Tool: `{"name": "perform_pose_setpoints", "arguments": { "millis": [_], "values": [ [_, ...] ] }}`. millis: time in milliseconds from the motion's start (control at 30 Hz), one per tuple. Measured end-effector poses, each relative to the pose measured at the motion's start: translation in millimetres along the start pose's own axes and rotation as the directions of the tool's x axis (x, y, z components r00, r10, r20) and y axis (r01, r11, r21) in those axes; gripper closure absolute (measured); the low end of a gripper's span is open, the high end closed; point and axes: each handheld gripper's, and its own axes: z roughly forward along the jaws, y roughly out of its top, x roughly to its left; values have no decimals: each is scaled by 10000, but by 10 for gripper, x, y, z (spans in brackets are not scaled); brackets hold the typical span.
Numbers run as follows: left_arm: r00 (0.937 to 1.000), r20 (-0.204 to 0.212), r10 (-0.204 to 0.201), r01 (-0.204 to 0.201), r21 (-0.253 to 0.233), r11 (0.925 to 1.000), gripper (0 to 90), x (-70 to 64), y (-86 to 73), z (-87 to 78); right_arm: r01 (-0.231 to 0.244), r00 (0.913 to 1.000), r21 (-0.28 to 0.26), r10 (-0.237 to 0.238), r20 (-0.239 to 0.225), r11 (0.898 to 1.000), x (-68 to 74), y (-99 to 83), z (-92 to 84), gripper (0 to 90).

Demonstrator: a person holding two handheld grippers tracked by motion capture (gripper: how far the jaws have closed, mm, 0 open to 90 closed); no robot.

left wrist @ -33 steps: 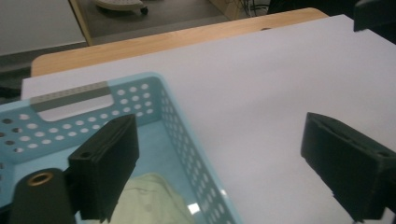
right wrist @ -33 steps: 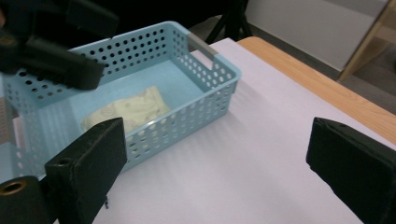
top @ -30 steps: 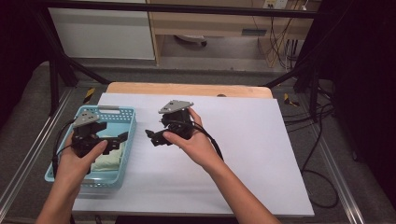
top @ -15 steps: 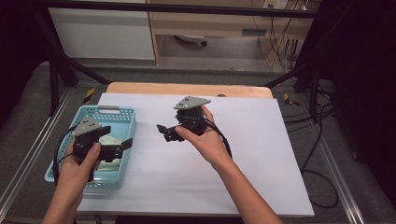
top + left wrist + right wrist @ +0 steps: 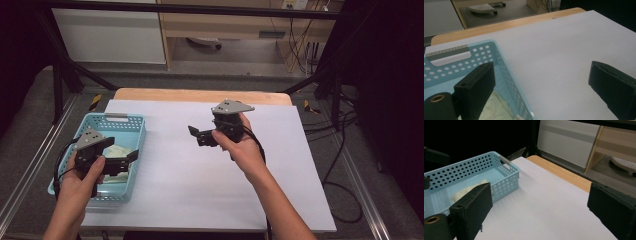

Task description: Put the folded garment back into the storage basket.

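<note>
Both grippers are held with their jaws spread wide and nothing between them. Left gripper (image 5: 122, 159) hangs over the right-hand part of the basket (image 5: 134, 131), its jaws straddling the basket's right wall, as its own view shows. Right gripper (image 5: 199, 136) is held above bare white table (image 5: 200, 200), well apart from the basket, its jaws pointed toward it.

A pale cloth (image 5: 496, 107) lies crumpled on the basket floor, just beside the right wall; it is also seen in the right gripper view (image 5: 466, 191) and partly under the left gripper in the high view (image 5: 116, 151).

By its folds, the cloth is judged soft, light and limp, with no risk of breakage. It would sag from any single hold, so a raised fold or a bunched edge is best pinched, with the jaws pressed down enough to gather several layers. Some snagging on the perforated wall may be expected if it is dragged sideways; a straight lift is advisable.

Apart from the cloth, nothing else is made out in the basket, though part of its floor is hidden by the hand.
</note>
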Motion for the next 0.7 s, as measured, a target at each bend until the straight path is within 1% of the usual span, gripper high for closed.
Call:
{"name": "perform_pose_setpoints", "arguments": {
  "millis": [100, 167, 267, 433, 533, 700],
  "values": [
    [10000, 82, 6, -6, -70, 10000, 70, 0, -9, -15, -164, 9998, -183, 166, 143, 9997, -85, -19, -73, 65],
    [9999, 153, 4, -2, -108, 9999, 70, 1, -15, -27, -242, 9994, -205, 247, 236, 9995, -130, -24, -117, 62],
    [9999, 139, -15, 17, -190, 9998, 70, 14, -22, -42, -435, 9984, -372, 448, 353, 9984, -188, -27, -182, 60],
    [9998, 162, -102, 107, -292, 9995, 70, 33, -26, -72, -563, 9963, -444, 590, 625, 9974, -281, -53, -279, 60],
    [9998, 153, -113, 118, -321, 9994, 70, 44, -31, -89, -691, 9944, -600, 735, 753, 9958, -336, -82, -346, 62],
    [9998, 145, -158, 164, -402, 9991, 70, 49, -33, -116, -789, 9918, -595, 844, 962, 9951, -422, -147, -454, 60]
  ]
}}
